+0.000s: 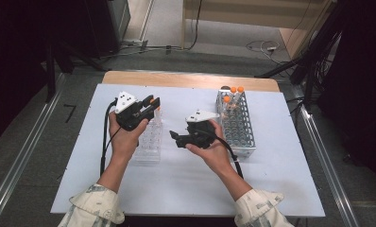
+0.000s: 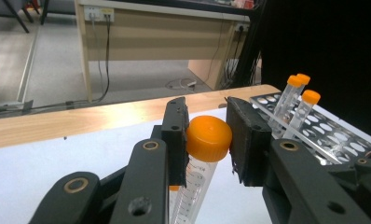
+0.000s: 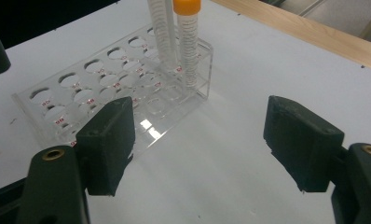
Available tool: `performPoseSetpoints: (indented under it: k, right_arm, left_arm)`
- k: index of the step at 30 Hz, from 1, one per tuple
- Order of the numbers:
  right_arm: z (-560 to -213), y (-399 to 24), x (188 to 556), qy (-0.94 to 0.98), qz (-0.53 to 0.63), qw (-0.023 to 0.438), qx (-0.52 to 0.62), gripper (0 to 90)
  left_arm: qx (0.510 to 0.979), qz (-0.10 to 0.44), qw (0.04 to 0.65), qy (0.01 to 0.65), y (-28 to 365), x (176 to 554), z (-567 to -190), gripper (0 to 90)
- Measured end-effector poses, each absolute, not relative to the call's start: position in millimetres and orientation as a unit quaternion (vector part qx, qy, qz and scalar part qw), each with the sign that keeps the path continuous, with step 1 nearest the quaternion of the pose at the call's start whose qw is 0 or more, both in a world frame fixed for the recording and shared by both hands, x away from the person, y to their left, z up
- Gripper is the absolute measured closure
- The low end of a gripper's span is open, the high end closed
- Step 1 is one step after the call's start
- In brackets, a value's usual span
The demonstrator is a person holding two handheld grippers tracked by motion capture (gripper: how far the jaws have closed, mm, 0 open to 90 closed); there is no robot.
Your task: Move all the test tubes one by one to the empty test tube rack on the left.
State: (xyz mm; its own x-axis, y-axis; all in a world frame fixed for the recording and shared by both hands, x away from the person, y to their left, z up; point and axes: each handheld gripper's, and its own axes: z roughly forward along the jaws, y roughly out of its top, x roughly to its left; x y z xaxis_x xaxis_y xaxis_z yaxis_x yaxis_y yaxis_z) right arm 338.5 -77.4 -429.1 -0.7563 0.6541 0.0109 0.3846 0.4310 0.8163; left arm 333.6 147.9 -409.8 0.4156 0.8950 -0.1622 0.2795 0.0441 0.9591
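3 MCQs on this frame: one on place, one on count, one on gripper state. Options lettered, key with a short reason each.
1. Where does the metal rack stand?
A. On the table's right side
B. On the table's left side
C. On the floor

2. How many orange-capped tubes stand in the metal rack?
A. One
B. Three
C. Six

3. What is the left gripper doing?
A. Hanging open with nothing between its jaws
B. Gripping the clear rack's wall
C. Closed on an orange-capped tube

Key: A, the high view shows it right of the clear rack. B, three orange caps show at its far end. C, the left gripper view shows the held tube with its cap between the jaws.
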Motion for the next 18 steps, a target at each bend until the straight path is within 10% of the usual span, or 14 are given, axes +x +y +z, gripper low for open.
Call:
performPoseSetpoints:
  k: [18]
  right_arm:
    - [-429.0, -79.9, 336.3, 0.830, 0.435, 0.154, 0.313, 23.6]
  left_arm:
    - [0.656, 0.283, 0.515, 0.474, 141.0, 336.9, -431.7, 69.9]
